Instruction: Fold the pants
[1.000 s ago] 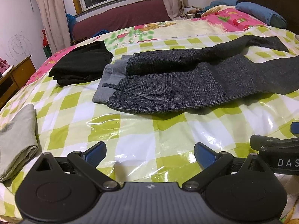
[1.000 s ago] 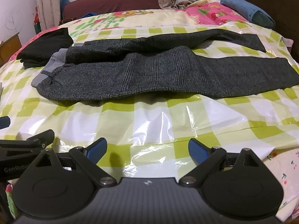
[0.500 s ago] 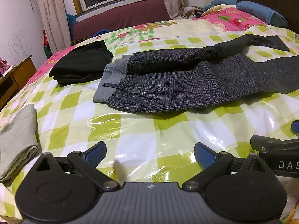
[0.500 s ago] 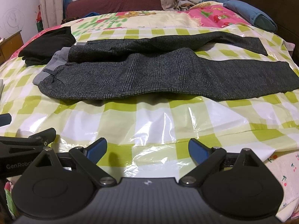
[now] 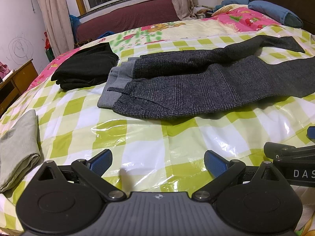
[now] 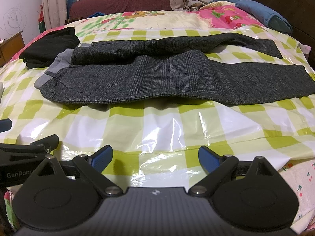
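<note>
Both claws, left claw and right claw, gape wide and empty; the grey trousers lie spread flat (legs apart) on the bed, folding not yet begun.

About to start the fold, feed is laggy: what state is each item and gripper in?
dark grey pants: unfolded, flat, legs apart
black garment: folded
grey-green cloth: folded
left gripper: open, empty
right gripper: open, empty

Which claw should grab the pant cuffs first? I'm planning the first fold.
Probably right. The cuffs lie at the right end of the grey pants. The right claw faces that side; the left claw faces the waistband. Both are open.
</note>
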Tool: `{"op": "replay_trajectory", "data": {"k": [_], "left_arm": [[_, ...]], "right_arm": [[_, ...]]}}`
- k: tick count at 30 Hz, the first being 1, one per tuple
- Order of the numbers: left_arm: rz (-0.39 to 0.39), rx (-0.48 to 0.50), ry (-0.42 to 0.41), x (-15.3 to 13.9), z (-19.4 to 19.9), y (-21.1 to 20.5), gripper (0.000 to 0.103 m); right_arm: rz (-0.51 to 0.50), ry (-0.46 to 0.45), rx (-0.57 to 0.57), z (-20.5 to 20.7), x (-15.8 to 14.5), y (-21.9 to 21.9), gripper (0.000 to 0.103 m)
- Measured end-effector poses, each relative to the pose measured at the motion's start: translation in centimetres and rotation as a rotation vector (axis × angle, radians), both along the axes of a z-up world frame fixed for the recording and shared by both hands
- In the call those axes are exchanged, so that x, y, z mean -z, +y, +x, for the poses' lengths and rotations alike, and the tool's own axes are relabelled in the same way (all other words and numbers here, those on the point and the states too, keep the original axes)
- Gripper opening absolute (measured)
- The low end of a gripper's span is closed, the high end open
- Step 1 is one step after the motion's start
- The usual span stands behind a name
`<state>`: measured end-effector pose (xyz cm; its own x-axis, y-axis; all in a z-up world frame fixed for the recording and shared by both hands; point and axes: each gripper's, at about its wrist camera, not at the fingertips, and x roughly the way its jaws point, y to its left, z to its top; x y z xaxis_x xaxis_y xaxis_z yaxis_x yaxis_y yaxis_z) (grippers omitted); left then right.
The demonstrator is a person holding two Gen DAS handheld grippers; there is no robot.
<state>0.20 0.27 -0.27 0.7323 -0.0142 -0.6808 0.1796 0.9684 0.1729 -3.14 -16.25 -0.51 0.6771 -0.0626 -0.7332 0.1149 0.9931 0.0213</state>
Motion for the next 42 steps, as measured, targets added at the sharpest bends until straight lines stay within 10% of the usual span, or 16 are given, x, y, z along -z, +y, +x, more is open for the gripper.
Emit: {"op": "replay_trajectory", "data": {"k": [42], "left_arm": [[0.024,0.014,-0.004,0.31,-0.01,-0.31,0.103]], "right_arm": [[-0.022,0.008,-0.010,0.12,0.20,0.22,0.094]]}}
